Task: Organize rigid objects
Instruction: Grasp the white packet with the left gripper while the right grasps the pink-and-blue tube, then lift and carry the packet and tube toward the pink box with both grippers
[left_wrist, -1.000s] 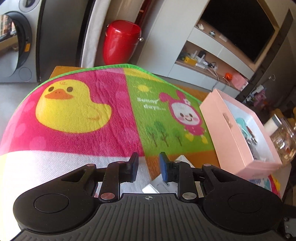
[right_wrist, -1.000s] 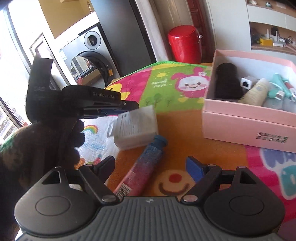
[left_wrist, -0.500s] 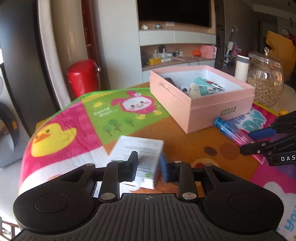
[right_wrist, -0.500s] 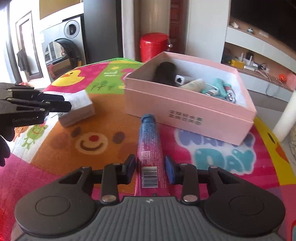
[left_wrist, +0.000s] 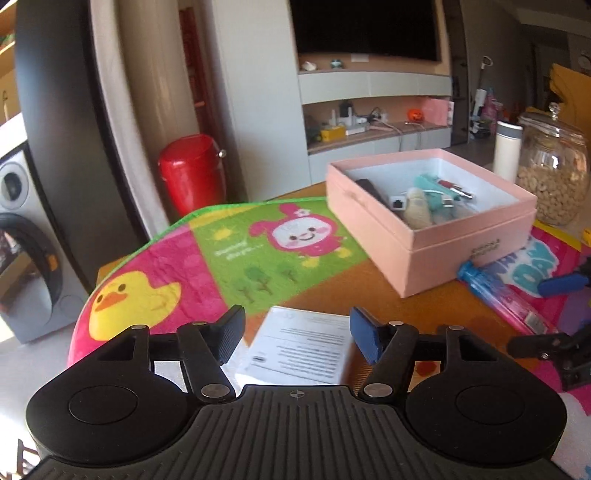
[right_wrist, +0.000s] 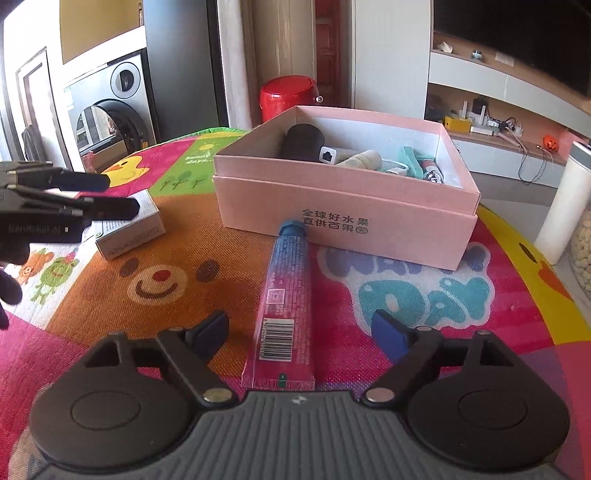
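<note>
A small white printed carton (left_wrist: 301, 347) lies on the colourful mat, between the open jaws of my left gripper (left_wrist: 297, 332); it also shows in the right wrist view (right_wrist: 129, 229). A pink-and-blue tube (right_wrist: 286, 299) lies on the mat with its blue cap against the pink box (right_wrist: 347, 218). My right gripper (right_wrist: 301, 332) is open with the tube's tail end between its fingers. The tube also shows in the left wrist view (left_wrist: 498, 295). The pink box (left_wrist: 443, 243) is open and holds several small items.
A glass jar of pale nuts (left_wrist: 550, 173) and a white bottle (left_wrist: 508, 151) stand behind the box at the right. A red bin (left_wrist: 192, 170) and a washing machine (right_wrist: 107, 114) stand on the floor beyond the table. The mat (right_wrist: 155, 284) covers the table.
Both grippers have opened: the left let go of the white carton, the right let go of the tube. Both objects now lie on the mat.
</note>
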